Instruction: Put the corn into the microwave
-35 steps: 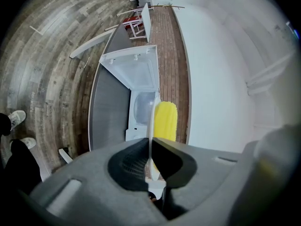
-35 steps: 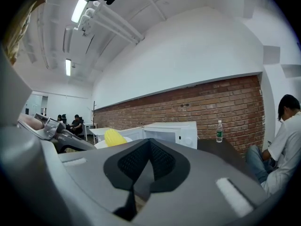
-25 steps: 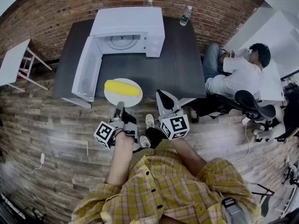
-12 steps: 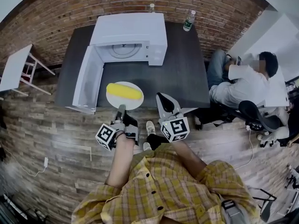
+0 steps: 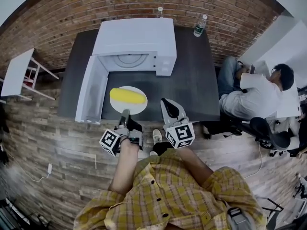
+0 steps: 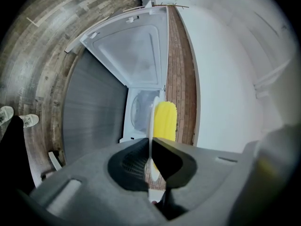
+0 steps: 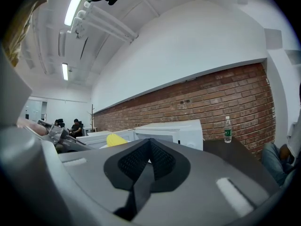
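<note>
A yellow corn cob lies on a white plate held over the front edge of the dark table. My left gripper is shut on the plate's near rim. In the left gripper view the plate stands edge-on between the jaws of the left gripper, with the corn on its right side. The white microwave stands behind, its door swung open to the left. My right gripper is shut and empty, right of the plate.
Two water bottles stand at the table's back edge by the brick wall. A person sits on a chair to the right. A small white table stands at the left. The right gripper view shows the microwave ahead.
Both grippers have moved forward toward the table. The plate with the corn has gone with the left gripper and now sits closer to the open microwave.
</note>
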`<state>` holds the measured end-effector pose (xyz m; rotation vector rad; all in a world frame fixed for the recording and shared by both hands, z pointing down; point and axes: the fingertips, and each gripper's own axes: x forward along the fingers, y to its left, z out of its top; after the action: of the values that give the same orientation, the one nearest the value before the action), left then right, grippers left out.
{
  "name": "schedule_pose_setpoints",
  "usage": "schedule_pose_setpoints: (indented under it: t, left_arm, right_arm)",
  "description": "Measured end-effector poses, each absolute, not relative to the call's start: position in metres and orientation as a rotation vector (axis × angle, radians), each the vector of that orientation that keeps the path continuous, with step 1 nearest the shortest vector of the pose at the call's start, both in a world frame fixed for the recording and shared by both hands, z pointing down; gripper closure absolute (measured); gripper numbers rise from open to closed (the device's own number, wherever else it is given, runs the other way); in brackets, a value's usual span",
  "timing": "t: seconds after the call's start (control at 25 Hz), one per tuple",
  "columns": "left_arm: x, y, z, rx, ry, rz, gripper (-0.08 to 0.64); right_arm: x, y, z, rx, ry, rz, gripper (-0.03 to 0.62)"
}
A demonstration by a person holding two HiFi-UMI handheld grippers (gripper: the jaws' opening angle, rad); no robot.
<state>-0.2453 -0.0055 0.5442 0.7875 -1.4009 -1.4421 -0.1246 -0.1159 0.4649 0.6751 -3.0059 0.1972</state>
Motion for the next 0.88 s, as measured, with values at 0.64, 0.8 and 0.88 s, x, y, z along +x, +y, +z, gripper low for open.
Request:
schedule_pose_setpoints:
  t: [0.64,0.8,0.88]
  left_arm:
    - [-0.279,-0.053,0.576,0.739,-1.448,-1.383,0.537]
    - [-0.285,-0.063,0.583,0.732,-1.462,-1.374,0.535]
    - [-0.288,-0.068,0.586,0.731,-1.470,-1.368,0.535]
  right_arm:
    - [-0.154,-0.161,0.483,0.626,-2.986,0.243,0.595]
    - [-0.158,-0.169,0.489,0.615,-2.978,0.247,0.595]
    - [-0.161,-0.171,0.490,0.608,-2.978,0.248,0.595]
